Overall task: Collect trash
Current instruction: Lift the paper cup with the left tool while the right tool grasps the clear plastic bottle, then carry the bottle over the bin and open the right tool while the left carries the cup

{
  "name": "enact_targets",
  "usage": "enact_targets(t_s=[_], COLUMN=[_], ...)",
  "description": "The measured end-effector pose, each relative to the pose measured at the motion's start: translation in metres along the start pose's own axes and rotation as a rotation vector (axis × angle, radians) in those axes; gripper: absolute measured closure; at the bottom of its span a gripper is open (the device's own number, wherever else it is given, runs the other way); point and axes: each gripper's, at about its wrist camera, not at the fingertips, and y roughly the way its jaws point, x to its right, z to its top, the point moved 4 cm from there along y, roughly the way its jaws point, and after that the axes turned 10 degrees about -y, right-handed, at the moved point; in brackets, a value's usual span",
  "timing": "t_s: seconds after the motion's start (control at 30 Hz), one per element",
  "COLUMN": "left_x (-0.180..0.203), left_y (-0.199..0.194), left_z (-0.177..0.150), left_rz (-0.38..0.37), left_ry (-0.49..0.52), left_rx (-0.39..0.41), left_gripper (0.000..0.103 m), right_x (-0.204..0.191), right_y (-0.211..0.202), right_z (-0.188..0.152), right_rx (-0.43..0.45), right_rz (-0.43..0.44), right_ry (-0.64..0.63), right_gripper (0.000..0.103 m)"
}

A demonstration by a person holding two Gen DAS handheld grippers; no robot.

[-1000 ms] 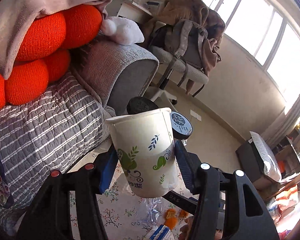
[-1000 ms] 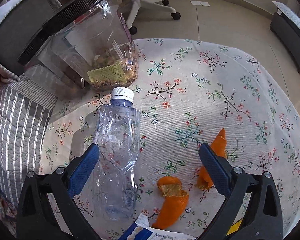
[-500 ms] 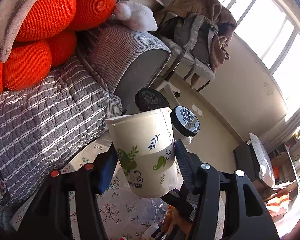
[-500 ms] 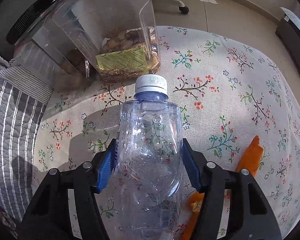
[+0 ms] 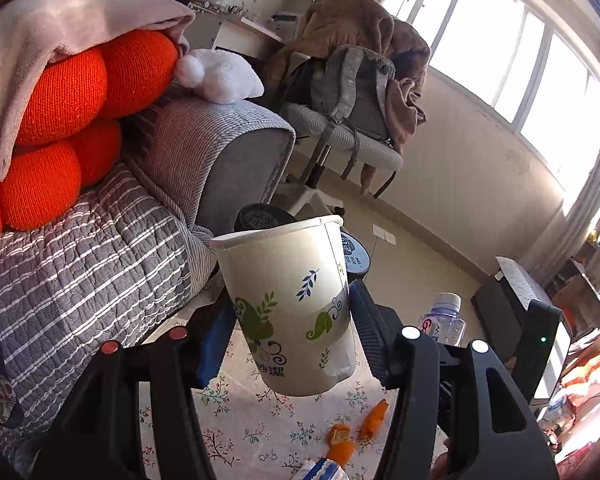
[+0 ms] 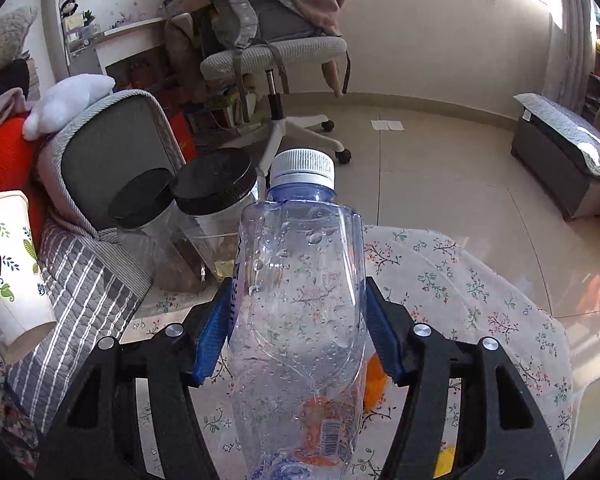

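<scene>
A white paper cup [image 5: 292,304] with green leaf prints hangs above the flowered table, upright and slightly tilted. My left gripper [image 5: 290,320] is shut on its lower half. The same cup [image 6: 12,264] shows at the left edge of the right wrist view. My right gripper [image 6: 298,320] is shut on a clear empty plastic bottle [image 6: 300,280] with a white cap, held cap-forward above the table; its cap end [image 5: 444,316] peeks out in the left wrist view. Orange peel pieces [image 5: 340,440] lie on the cloth, and one [image 6: 374,376] shows behind the bottle.
Two clear jars with black lids [image 6: 216,184] stand at the far edge of the floral-cloth table [image 6: 460,280]. A grey striped sofa [image 5: 80,272] with orange cushions is on the left. An office chair [image 6: 276,52] and a dark bench [image 6: 560,160] stand on the tiled floor.
The right gripper closed on the bottle lying on the table, then raised it and tipped its view up toward the room. The left gripper shifted a little, still holding the cup.
</scene>
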Motion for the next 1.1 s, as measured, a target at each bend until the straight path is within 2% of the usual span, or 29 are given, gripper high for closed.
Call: enact_targets(t_s=[0.23, 0.47, 0.7, 1.1], left_x=[0.048, 0.101, 0.146, 0.232], left_y=[-0.025, -0.051, -0.069, -0.095], left_z=[-0.025, -0.06, -0.096, -0.165], left_rz=[-0.086, -0.161, -0.231, -0.35], left_ry=[0.113, 0.194, 0.228, 0.349], left_rx=[0.043, 0.053, 0.023, -0.054], left_gripper=[0.047, 0.047, 0.047, 0.046], right_x=[0.053, 0.108, 0.168, 0.274], right_y=[-0.071, -0.137, -0.18, -0.229], right_z=[-0.004, -0.019, -0.043, -0.099], right_rx=[0.202, 0.331, 0.379, 0.352], right_rz=[-0.138, -0.265, -0.371, -0.558], right_ry=[0.026, 0.028, 0.068, 0.155], right_gripper=[0.043, 0.043, 0.043, 0.043])
